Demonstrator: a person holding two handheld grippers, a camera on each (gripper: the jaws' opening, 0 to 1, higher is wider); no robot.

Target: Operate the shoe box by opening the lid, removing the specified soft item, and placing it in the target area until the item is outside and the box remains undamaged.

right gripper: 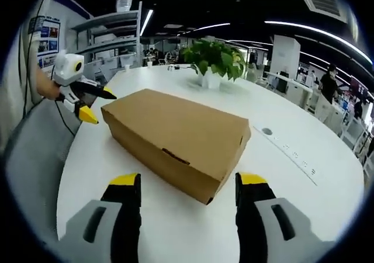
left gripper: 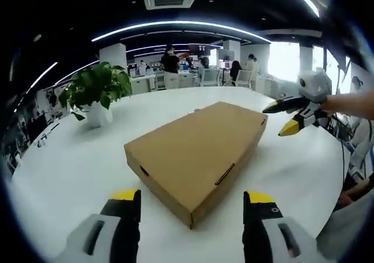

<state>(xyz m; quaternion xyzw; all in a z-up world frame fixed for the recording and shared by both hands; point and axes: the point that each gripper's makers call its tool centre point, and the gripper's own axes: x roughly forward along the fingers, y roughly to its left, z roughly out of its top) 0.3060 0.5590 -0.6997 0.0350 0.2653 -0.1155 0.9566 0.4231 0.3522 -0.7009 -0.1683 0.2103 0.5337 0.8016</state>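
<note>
A closed brown cardboard shoe box [left gripper: 198, 149] lies flat on the white table [left gripper: 64, 169], its lid down. In the left gripper view my left gripper [left gripper: 193, 197] stands open just short of the box's near corner, touching nothing. My right gripper [left gripper: 276, 120] hovers open at the box's far right end, held by a hand. In the right gripper view the shoe box [right gripper: 175, 128] runs away to the left, and my right gripper [right gripper: 188, 180] is open before its near corner. My left gripper [right gripper: 104, 108] is open beside the box's far left end. The box's contents are hidden.
A potted green plant [left gripper: 96, 90] in a white pot stands on the table behind the box, also seen as the plant [right gripper: 213, 61]. A grey chair [right gripper: 35, 152] sits at the table's edge. A round cable port [right gripper: 266, 131] is set in the table. People stand at desks far behind.
</note>
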